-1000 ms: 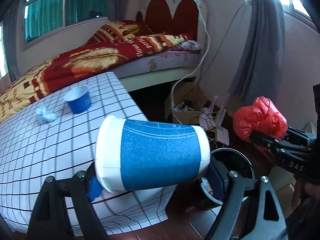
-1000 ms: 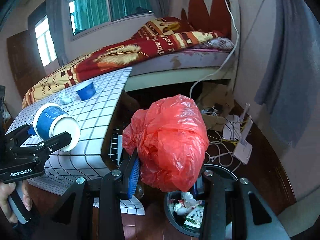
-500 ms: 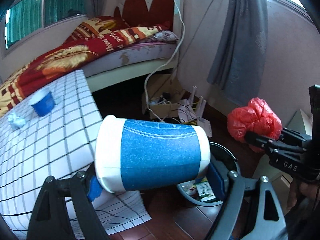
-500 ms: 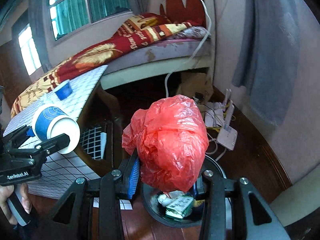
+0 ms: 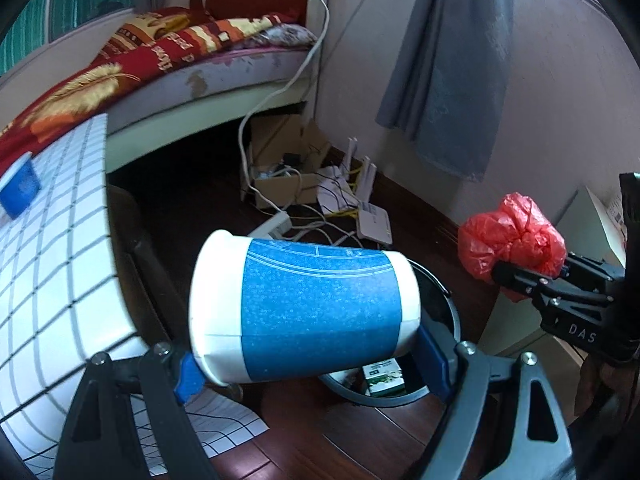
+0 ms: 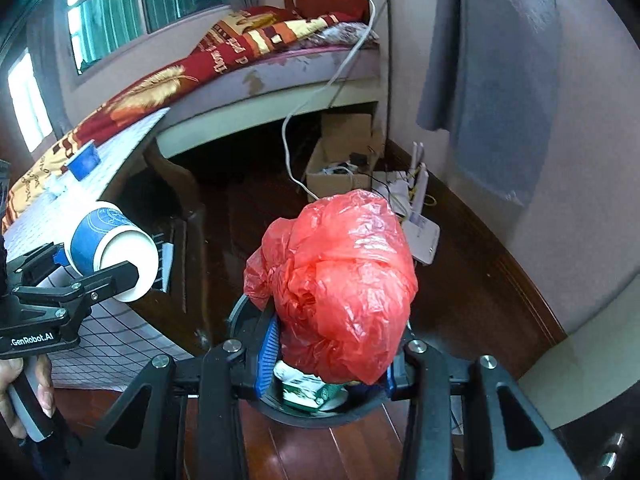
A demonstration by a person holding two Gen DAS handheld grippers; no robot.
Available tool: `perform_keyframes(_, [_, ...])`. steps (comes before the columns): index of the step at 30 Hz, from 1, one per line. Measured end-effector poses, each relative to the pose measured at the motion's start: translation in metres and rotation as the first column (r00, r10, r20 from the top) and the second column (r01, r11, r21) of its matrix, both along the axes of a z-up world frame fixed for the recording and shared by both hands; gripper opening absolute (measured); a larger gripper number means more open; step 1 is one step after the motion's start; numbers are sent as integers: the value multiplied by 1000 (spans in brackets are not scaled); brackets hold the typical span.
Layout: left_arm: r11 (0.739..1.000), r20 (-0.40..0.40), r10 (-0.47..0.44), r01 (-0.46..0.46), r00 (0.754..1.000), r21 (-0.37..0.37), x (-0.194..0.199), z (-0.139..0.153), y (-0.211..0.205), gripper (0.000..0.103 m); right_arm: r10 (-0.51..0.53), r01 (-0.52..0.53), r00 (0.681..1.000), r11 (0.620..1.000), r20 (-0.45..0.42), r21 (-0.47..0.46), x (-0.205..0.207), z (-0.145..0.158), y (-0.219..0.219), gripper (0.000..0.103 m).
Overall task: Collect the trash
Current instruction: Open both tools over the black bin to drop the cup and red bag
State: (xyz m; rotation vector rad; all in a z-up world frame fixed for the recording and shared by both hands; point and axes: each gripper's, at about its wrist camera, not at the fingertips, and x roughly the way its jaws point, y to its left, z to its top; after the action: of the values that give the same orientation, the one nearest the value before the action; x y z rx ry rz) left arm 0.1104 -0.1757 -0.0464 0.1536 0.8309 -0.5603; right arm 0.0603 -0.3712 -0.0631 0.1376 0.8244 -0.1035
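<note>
The left gripper (image 5: pixel 308 364) has its jaws spread wide and clamped end to end on a blue and white paper cup (image 5: pixel 304 312), which lies on its side between the blue pads, rim toward the left finger and base toward the right. The right gripper (image 6: pixel 330 364) has its jaws about half closed, pinching a crumpled red plastic bag (image 6: pixel 336 280) that bulges up above the fingers.

Both loads hang over or just beside a round black bin (image 6: pixel 308 414) standing on the dark wooden floor (image 6: pixel 352 452). In the right wrist view the bag sits directly above the bin's mouth, and a green and white carton (image 6: pixel 308 392) lies inside with other scraps that are too hidden to make out. In the left wrist view the cup covers most of the bin, with only the right rim and the near part showing.

To the left stands a table with a white checked cloth (image 5: pixel 52 264), and on it a small blue cup (image 5: pixel 18 188). Beyond it is a bed with a red patterned blanket (image 6: pixel 208 68). Near the wall, cables, a cardboard box (image 5: pixel 280 184) and a white router (image 5: pixel 372 216) lie on the floor, under a grey curtain (image 5: pixel 452 64).
</note>
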Motion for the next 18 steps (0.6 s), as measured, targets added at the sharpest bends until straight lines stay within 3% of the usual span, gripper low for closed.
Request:
perform_keyframes(9, [997, -96, -75, 74, 993, -14, 8, -32, -22, 85, 0, -3, 998, 999, -62, -37, 3, -30, -11, 43])
perform_keyframes(18, [991, -165, -127, 132, 978, 20, 15, -67, -46, 85, 38, -48, 983, 997, -181, -55, 19, -81, -14, 43])
